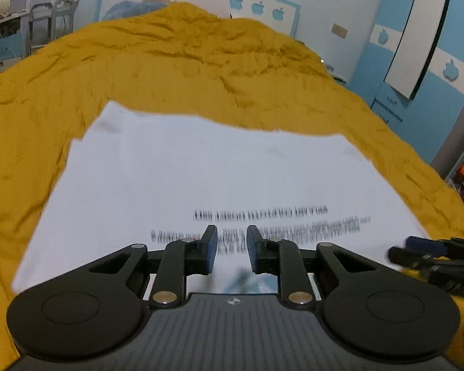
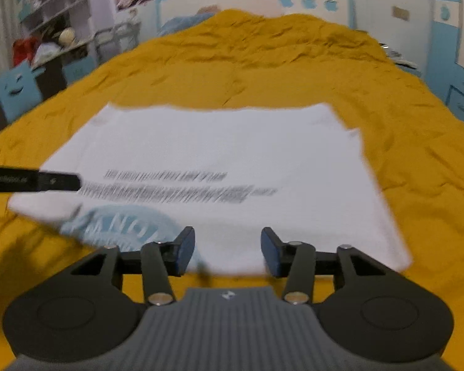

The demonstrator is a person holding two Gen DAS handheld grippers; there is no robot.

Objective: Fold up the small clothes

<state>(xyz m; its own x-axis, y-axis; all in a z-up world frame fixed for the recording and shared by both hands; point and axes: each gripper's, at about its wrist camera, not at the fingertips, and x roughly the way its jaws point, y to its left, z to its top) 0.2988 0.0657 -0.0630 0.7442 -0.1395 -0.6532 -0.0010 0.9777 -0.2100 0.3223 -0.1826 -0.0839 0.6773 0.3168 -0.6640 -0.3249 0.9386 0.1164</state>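
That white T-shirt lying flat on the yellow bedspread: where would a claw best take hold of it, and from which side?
Probably at the near hem of the white T-shirt, towards its corners, coming in low from the near side. The shirt lies flat on the yellow bedspread, so only its edges give a lip to pinch. The right claw and left claw already stand open over that edge, holding nothing.

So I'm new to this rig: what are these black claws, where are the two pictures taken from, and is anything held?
Each claw is a handheld two-finger gripper that a person carries, with a camera looking along its fingers. One picture is from the left gripper, the other from the right gripper. Below them a white T-shirt with blurred dark print lies spread on a mustard-yellow bedspread. Both grippers are open above the shirt's near edge; neither holds anything.
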